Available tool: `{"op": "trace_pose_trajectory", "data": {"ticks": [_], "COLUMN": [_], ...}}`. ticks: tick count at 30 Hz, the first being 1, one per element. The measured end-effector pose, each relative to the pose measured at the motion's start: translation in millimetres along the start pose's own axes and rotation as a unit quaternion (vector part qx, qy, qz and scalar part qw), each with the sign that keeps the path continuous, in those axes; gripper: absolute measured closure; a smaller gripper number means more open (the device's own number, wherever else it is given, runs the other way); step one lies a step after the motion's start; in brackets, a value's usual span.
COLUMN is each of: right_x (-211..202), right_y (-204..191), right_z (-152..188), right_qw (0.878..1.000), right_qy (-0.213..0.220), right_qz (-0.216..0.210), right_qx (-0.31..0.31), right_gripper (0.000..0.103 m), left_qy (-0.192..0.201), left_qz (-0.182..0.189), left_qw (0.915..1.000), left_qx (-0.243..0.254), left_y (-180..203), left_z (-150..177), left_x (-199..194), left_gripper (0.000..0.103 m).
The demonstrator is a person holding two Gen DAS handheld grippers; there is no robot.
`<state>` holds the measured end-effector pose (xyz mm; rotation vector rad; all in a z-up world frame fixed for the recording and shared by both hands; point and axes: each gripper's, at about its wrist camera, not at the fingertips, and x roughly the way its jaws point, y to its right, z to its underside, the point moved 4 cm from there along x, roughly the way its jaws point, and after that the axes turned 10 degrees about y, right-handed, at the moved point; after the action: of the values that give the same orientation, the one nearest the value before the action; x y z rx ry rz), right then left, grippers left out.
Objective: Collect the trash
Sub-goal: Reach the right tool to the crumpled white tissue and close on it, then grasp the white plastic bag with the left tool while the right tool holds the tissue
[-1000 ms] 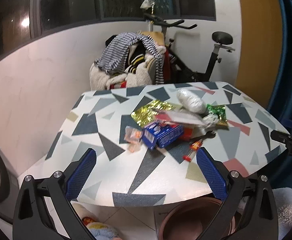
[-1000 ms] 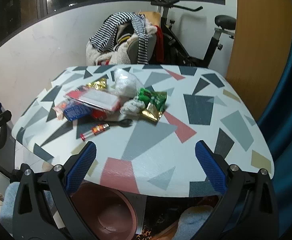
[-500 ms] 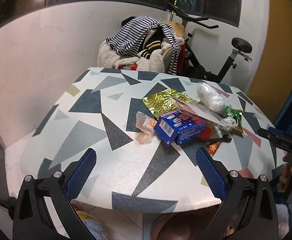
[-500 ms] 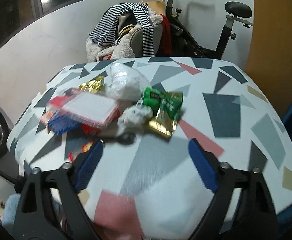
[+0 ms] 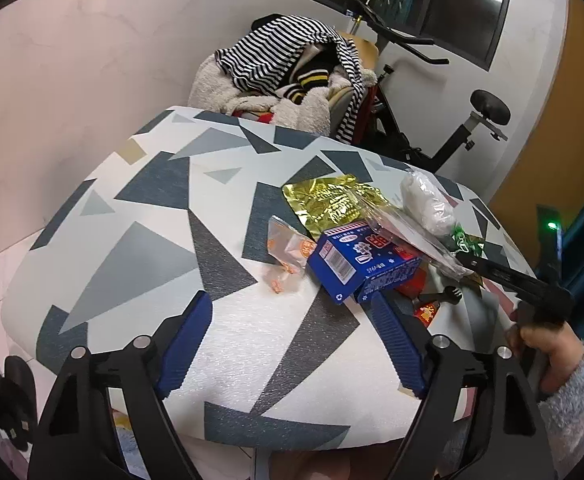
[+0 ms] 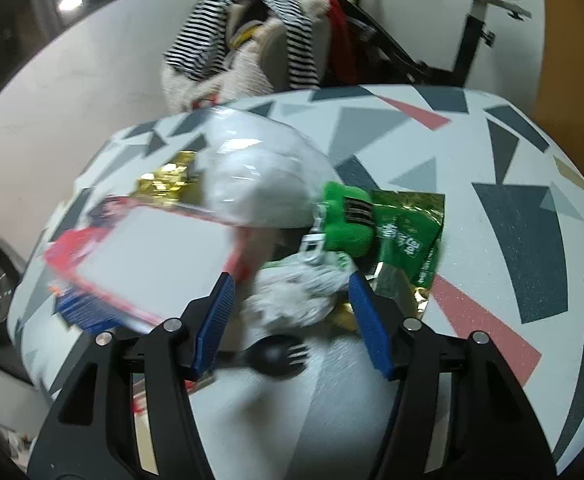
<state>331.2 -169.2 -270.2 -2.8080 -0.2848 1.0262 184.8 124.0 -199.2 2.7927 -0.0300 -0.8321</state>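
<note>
The right gripper, jaws closing, brackets a crumpled white wrapper untouched; the left gripper, also closing, holds only bare table beside the blue carton.

Blue carton: barcode, recycling mark; lettering illegible. Green packet: Korean script.

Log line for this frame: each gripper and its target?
left gripper: closing, empty, near blue box | right gripper: closing around crumpled tissue, not gripped
</note>
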Motion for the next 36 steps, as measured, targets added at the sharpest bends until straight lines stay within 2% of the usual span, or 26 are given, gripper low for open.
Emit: {"op": "trace_pose_trajectory", "data": {"ticks": [3, 8, 11, 17, 22, 25, 28, 33, 36], "right_x": [11.6, 13.8, 2.1, -29.5, -50.7, -62.0, -72.1, -91.2, -101.6], "right_y": [5.9, 1.9, -2.2, 8.4, 28.8, 44.1, 60.4, 80.8, 93.1], "right_z": [2.4, 3.5, 6.7, 19.9, 17.2, 13.3, 9.8, 5.1, 5.9], "right_qw": [1.0, 1.0, 0.999, 0.999, 1.0, 1.0, 1.0, 0.999, 0.998], "right_qy": [-0.014, -0.027, -0.029, -0.029, -0.007, 0.008, 0.022, 0.045, 0.055], "right_qz": [0.012, -0.001, -0.021, -0.029, -0.017, -0.007, 0.004, 0.015, 0.019], "right_qx": [0.008, -0.001, 0.0, 0.013, 0.013, 0.014, 0.015, 0.015, 0.022], "right_gripper": [0.043, 0.047, 0.047, 0.047, 0.047, 0.047, 0.047, 0.047, 0.047], "left_qy": [-0.003, -0.01, -0.013, -0.02, -0.029, -0.049, -0.077, -0.129, -0.145], "left_qz": [0.01, 0.028, 0.038, 0.058, 0.107, 0.147, 0.159, 0.128, 0.103], "left_qw": [0.9999, 0.9994, 0.999, 0.998, 0.9937, 0.9874, 0.9832, 0.9811, 0.9824], "left_qx": [-0.003, -0.016, -0.022, -0.015, -0.013, -0.03, -0.047, -0.066, -0.057], "left_y": [3.1, 9.5, 12.6, 29.3, 72.3, 108.5, 140.5, 173.2, 185.6], "left_z": [0.5, -1.1, -3.0, -14.2, -41.7, -63.3, -80.7, -88.1, -86.5], "left_x": [3.5, 11.2, 13.7, 20.1, 37.1, 64.7, 107.4, 188.7, 222.0], "left_gripper": [0.026, 0.032, 0.036, 0.037, 0.037, 0.037, 0.037, 0.039, 0.04]}}
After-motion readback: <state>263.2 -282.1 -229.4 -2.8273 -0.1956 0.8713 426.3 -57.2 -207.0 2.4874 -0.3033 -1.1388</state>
